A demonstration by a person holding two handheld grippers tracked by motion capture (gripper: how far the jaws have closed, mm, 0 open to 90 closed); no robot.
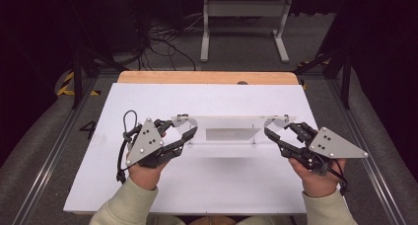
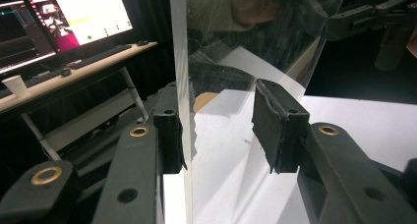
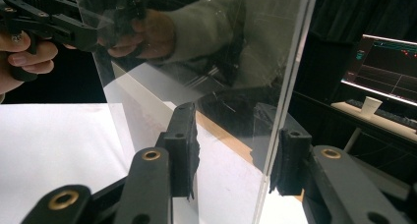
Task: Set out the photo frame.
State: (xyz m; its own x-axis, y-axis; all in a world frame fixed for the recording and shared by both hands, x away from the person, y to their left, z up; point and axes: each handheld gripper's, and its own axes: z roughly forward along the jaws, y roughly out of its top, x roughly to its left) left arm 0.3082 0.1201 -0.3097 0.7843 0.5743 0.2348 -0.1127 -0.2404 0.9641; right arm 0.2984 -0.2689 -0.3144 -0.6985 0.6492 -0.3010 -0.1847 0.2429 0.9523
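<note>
High view has the left gripper (image 1: 190, 132) and right gripper (image 1: 268, 133) flanking an upright clear panel (image 1: 230, 122) mid-table, jaws spread around its 2 ends, so pinching both ends likely comes next.

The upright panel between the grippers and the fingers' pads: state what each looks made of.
Panel: clear, glossy acrylic or similar plastic, it seems; it is see-through, mirrors a sleeve, and carries fine scratches. Pads: matte black rubber or foam, judging by their frayed, uneven edges.
</note>
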